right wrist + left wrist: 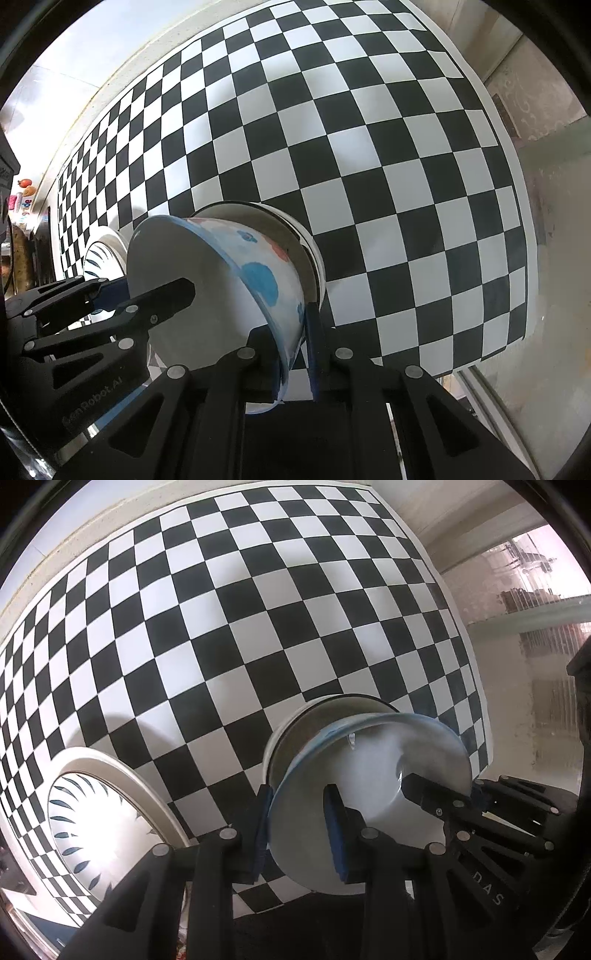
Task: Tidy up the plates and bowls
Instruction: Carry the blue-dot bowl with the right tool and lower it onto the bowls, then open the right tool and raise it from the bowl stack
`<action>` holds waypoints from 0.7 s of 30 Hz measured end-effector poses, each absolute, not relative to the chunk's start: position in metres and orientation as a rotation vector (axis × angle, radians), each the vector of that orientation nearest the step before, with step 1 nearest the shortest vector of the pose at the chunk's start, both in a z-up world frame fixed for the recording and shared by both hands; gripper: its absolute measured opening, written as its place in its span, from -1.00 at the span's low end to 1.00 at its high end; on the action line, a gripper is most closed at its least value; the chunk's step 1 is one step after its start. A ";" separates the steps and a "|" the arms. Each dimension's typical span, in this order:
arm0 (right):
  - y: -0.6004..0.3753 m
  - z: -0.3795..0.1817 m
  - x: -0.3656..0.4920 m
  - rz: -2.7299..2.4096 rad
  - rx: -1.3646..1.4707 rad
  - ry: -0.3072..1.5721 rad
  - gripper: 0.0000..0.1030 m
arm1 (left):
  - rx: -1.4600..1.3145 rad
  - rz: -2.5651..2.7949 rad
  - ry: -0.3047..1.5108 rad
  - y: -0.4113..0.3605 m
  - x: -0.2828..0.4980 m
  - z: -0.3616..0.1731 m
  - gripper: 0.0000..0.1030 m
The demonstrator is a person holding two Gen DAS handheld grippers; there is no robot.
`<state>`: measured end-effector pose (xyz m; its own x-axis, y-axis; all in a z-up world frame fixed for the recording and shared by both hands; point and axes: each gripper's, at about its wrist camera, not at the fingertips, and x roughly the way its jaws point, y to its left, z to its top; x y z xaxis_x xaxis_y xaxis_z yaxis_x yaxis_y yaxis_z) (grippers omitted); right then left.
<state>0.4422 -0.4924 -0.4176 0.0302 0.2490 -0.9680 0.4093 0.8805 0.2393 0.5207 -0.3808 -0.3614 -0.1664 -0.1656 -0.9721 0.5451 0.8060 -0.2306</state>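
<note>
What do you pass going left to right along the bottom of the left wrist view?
Patterned plate → left gripper clamped on the blue-rimmed bowl → right gripper on the bowl's far rim.

Bowl (369,771) sits tilted in a 2nd bowl (295,731) on the checkered mat (221,627) — plate (110,812) lies on the mat to their left, apart from both.

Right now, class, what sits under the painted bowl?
A larger bowl with a dark inside sits under the painted bowl; its rim shows, but its bottom and any contents are covered.
</note>
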 end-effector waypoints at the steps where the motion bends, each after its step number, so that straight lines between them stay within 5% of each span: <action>1: -0.493 -0.417 0.443 -0.135 0.539 1.558 -0.76 | 0.304 -0.643 1.627 -0.381 0.521 -0.362 -0.52; 21: -0.504 -0.409 0.426 -0.138 0.555 1.543 -0.76 | 0.346 -0.597 1.556 -0.382 0.510 -0.352 -0.53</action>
<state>0.4255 -0.5043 -0.4090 0.0473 0.2560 -0.9655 0.4238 0.8701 0.2515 0.5102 -0.3818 -0.3518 -0.0845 -0.1374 -0.9869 0.5581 0.8140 -0.1611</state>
